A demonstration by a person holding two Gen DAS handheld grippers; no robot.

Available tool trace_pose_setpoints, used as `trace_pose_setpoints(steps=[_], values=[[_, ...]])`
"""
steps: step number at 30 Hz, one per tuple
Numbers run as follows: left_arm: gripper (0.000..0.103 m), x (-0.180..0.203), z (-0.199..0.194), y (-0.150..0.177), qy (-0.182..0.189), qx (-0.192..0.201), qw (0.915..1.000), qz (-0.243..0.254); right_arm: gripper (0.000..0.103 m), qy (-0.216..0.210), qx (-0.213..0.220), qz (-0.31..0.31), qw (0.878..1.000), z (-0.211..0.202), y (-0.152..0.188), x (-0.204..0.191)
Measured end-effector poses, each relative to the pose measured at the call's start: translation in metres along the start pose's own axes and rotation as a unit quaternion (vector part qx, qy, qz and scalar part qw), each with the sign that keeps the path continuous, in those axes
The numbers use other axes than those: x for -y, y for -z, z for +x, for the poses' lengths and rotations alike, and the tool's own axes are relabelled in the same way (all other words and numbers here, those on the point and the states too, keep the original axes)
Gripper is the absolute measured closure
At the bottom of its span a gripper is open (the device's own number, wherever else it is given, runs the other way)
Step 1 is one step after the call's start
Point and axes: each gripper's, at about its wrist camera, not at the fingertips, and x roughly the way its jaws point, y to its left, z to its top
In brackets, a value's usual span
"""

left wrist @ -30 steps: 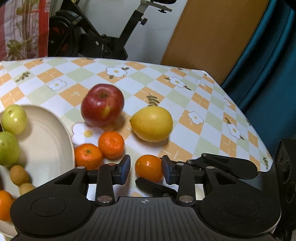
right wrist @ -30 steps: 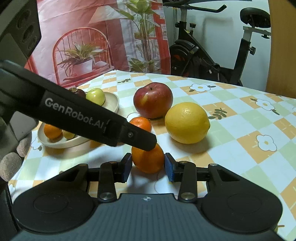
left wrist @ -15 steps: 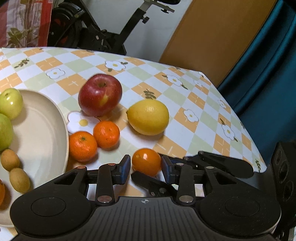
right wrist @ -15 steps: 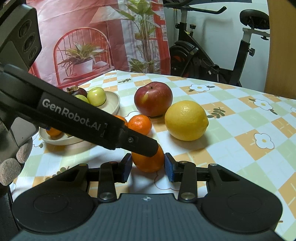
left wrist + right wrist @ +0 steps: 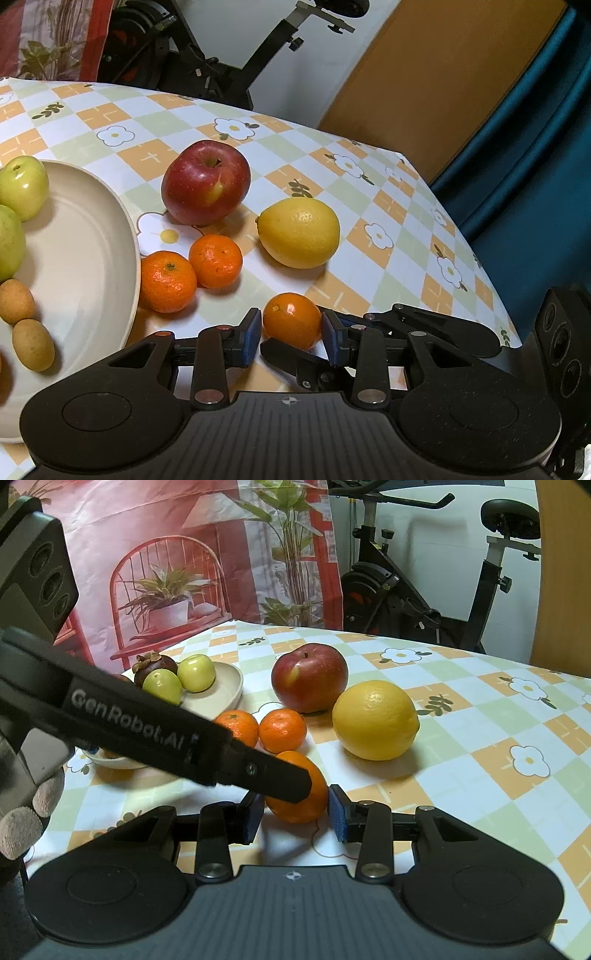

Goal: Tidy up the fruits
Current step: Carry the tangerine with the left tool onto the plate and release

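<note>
The left gripper (image 5: pixel 291 338) has rolled; both grippers clamp the tangerine (image 5: pixel 291 319).

the tablecloth (image 5: pixel 388 206) is checked in orange, pale green and white, with white flowers that have yellow centres. the apple (image 5: pixel 206 182) is dark red with a yellow streak. the lemon (image 5: pixel 299 232) is yellow. three tangerines (image 5: pixel 216 261) are bright orange. the bowl (image 5: pixel 92 258) is cream. the gripper pads (image 5: pixel 336 814) are blue on black arms.
</note>
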Motion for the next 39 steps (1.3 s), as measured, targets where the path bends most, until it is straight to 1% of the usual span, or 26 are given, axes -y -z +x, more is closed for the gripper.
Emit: trace_pose_setpoints(steps=[5,9,13,18,20,24,26,29,32,39], values=[[0.066,0.003,-0.003,0.0,-0.004,0.002,0.9999,0.01,0.063,0.001,0.0,0.001,1.0,-0.001,0.001,-0.001],[0.066,0.001,-0.021,-0.005,-0.01,0.021,0.9996,0.018,0.063,0.001,0.006,-0.006,1.0,-0.004,-0.006,-0.007],[0.066,-0.014,-0.046,-0.019,-0.021,0.044,0.9987,0.015,0.063,-0.02,0.016,-0.009,1.0,-0.001,-0.028,-0.017],[0.067,-0.047,-0.064,-0.042,-0.04,0.053,0.9978,-0.007,0.063,-0.049,0.018,-0.024,0.998,0.02,-0.062,-0.038],[0.067,-0.06,-0.066,-0.05,-0.051,0.054,0.9972,-0.013,0.063,-0.057,0.012,-0.031,0.998,0.034,-0.074,-0.046],[0.067,-0.086,-0.06,-0.066,-0.068,0.044,0.996,-0.038,0.063,-0.067,-0.01,-0.044,0.997,0.069,-0.094,-0.059],[0.067,-0.093,-0.057,-0.07,-0.078,0.04,0.9954,-0.038,0.063,-0.07,-0.023,-0.048,0.996,0.084,-0.1,-0.062],[0.067,-0.099,-0.053,-0.072,-0.091,0.036,0.9946,-0.034,0.063,-0.07,-0.041,-0.052,0.995,0.104,-0.104,-0.067],[0.067,-0.103,-0.049,-0.074,-0.095,0.035,0.9943,-0.034,0.063,-0.068,-0.056,-0.057,0.994,0.117,-0.105,-0.068],[0.067,-0.107,-0.05,-0.069,-0.103,0.038,0.9933,-0.035,0.063,-0.061,-0.068,-0.063,0.994,0.13,-0.104,-0.073]])
